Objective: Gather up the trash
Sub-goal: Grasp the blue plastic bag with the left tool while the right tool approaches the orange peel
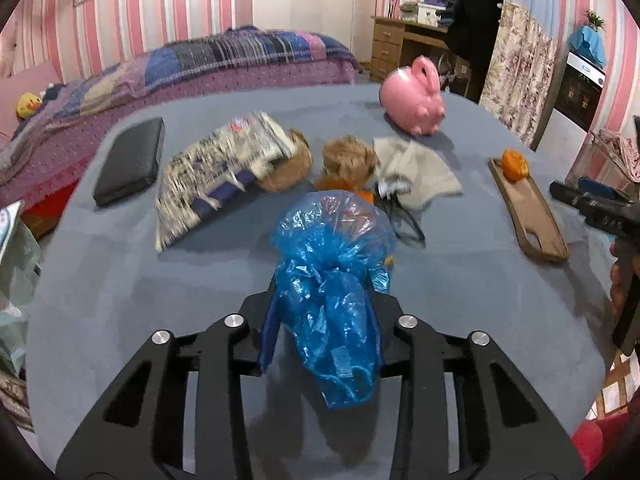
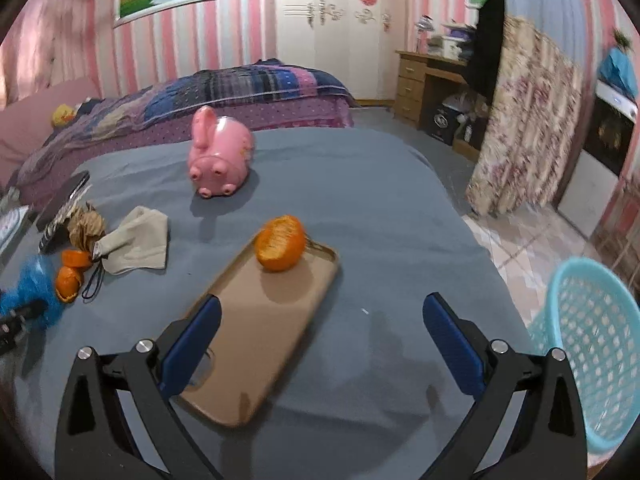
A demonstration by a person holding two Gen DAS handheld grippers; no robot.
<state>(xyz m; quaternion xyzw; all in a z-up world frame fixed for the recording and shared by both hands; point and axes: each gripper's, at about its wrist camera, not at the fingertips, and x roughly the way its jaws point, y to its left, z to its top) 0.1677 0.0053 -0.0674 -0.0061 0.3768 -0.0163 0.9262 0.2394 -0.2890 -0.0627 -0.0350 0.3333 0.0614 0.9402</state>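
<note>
My left gripper (image 1: 326, 300) is shut on a crumpled blue plastic bag (image 1: 332, 248), which bulges out above and below the fingers over the grey table. The same bag (image 2: 36, 292) shows at the left edge of the right wrist view. Behind it lie crumpled brown paper (image 1: 348, 158), a printed wrapper (image 1: 224, 168) and small orange peels (image 2: 70, 272). My right gripper (image 2: 323, 304) stands open above a tan phone case (image 2: 260, 320). A half orange peel (image 2: 280, 248) sits on the case's far end, beyond the fingertips.
A light blue mesh basket (image 2: 592, 352) stands off the table's right edge. On the table are a pink rabbit bank (image 2: 220, 152), a grey cloth (image 2: 136, 244), a black cord (image 1: 404, 224) and a black wallet (image 1: 130, 162). A bed lies behind.
</note>
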